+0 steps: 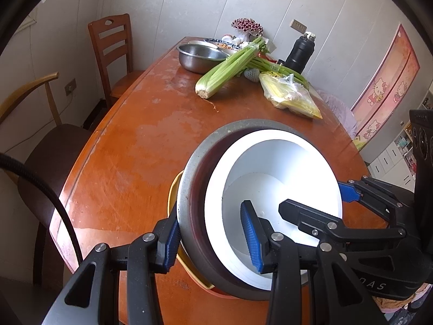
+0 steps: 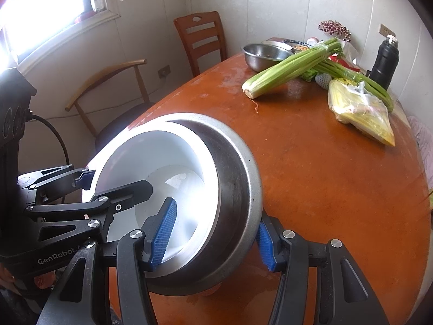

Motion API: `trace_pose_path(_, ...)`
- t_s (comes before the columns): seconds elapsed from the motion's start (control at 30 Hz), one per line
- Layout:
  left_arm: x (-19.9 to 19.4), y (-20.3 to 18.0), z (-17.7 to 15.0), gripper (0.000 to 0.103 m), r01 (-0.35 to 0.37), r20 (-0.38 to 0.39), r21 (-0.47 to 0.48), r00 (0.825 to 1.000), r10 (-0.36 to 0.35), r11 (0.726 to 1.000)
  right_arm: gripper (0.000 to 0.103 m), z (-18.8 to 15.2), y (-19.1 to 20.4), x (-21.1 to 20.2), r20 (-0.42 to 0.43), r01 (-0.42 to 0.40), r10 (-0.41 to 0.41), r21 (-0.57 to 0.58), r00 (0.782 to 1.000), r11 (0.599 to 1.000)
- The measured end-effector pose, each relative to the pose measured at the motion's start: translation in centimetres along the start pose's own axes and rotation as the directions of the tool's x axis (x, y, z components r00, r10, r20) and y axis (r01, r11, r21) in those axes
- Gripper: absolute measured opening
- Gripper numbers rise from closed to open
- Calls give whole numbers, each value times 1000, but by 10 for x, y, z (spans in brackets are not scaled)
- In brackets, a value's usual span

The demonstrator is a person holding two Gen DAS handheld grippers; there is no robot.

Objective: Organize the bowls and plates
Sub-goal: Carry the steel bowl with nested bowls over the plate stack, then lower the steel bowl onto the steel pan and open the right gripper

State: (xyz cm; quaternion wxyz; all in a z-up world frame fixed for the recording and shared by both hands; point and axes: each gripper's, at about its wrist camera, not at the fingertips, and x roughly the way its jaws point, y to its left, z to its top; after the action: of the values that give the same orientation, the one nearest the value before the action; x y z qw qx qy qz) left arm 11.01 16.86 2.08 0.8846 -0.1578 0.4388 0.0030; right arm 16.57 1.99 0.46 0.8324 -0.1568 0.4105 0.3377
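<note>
Gripping one stack of nested bowls (image 1: 189,178), two hand-held grippers, left (image 1: 213,241), right (image 2: 213,238); each pinching its rim

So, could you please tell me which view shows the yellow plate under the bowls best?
The left wrist view: the yellow plate's rim curves out beside the metal bowl. In the right wrist view, that bowl hides it.

Daylight pours in from the window (image 2: 40,2) on the far left, totally blown out. The white bowl (image 1: 273,189) glares so hard its inside loses detail, and the table (image 1: 130,162) has a pale sheen. Fisheye bends the walls and darkens the corners. Everything's pretty sharp, shadows soft.
</note>
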Motion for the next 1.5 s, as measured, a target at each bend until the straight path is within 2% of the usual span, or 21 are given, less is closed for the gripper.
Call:
trace_pose_path(0.57, 19, 2, -4, 41, -20, -47, 0, 999, 20, 1000, 57, -5, -7, 20, -34, -14, 15, 26, 999, 1000)
trace_pose_path(0.87, 22, 1, -4, 41, -32, -47, 5, 998, 32, 999, 58, -9, -9, 23, -44, -24, 26, 41, 999, 999)
trace_pose_path(1.5, 30, -1, -8, 41, -62, -49, 31, 997, 63, 998, 57, -14, -2, 25, -18, 57, -57, 1, 998, 998)
